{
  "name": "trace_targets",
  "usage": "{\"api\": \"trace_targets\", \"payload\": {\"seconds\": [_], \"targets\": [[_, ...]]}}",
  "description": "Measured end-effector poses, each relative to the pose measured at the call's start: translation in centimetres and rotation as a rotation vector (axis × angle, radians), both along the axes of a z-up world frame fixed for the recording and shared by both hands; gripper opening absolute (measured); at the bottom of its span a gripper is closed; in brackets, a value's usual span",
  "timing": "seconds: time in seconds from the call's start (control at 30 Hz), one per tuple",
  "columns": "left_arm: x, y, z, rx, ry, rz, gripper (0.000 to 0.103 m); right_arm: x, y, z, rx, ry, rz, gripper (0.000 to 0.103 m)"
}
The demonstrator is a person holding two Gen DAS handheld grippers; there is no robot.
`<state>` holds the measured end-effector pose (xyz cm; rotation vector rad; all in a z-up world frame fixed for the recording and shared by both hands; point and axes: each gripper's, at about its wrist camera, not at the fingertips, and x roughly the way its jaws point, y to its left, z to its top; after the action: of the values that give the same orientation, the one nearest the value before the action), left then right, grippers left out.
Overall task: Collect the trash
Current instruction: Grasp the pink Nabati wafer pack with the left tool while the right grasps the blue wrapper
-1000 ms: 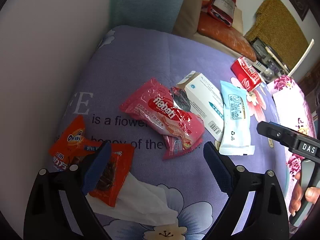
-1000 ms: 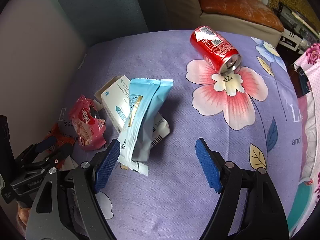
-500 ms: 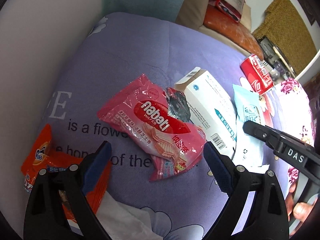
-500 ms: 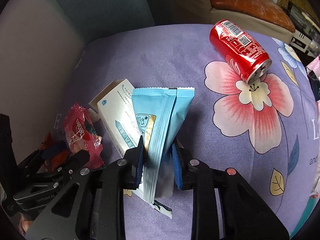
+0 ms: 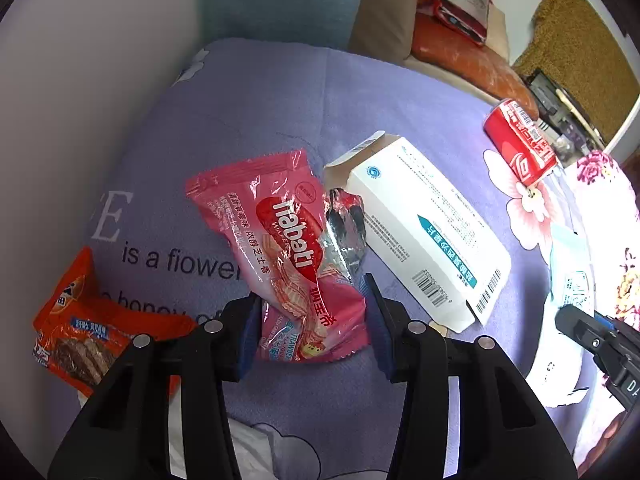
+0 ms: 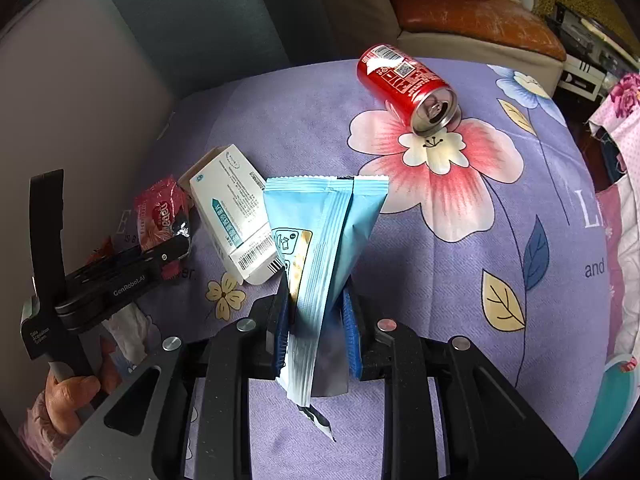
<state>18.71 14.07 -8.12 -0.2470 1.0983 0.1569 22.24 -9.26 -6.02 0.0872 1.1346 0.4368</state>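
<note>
Both cameras ride on my tongs, looking forward and down, close over the table. Views overlap on the white carton and red can.

Both grippers were black plastic with silver screws and blue pads — the left gripper bore white "GenRobot.AI" lettering.

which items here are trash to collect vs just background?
Trash to collect:
- pink wafer wrapper, in the left gripper
- blue wrapper, in the right gripper
- white carton
- red can, on its side
- orange wrapper
- white tissue

Just lying about:
- purple floral cloth
- orange cushion
</note>
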Motion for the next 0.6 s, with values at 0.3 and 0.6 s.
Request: {"api": "trace_targets", "payload": {"seconds": [0.3, 0.6], "targets": [[-3.1, -3.0, 1.6, -0.048, -0.024, -0.064, 0.047, -3.7, -4.4, -0.2, -0.001, -0.006, -0.055, 0.022], [-5.4, -10.6, 2.9, -0.044, -0.026, -0.224, 0.047, -7.8, -8.9, 0.1, 0.011, -0.014, -0.133, 0.022]]}}
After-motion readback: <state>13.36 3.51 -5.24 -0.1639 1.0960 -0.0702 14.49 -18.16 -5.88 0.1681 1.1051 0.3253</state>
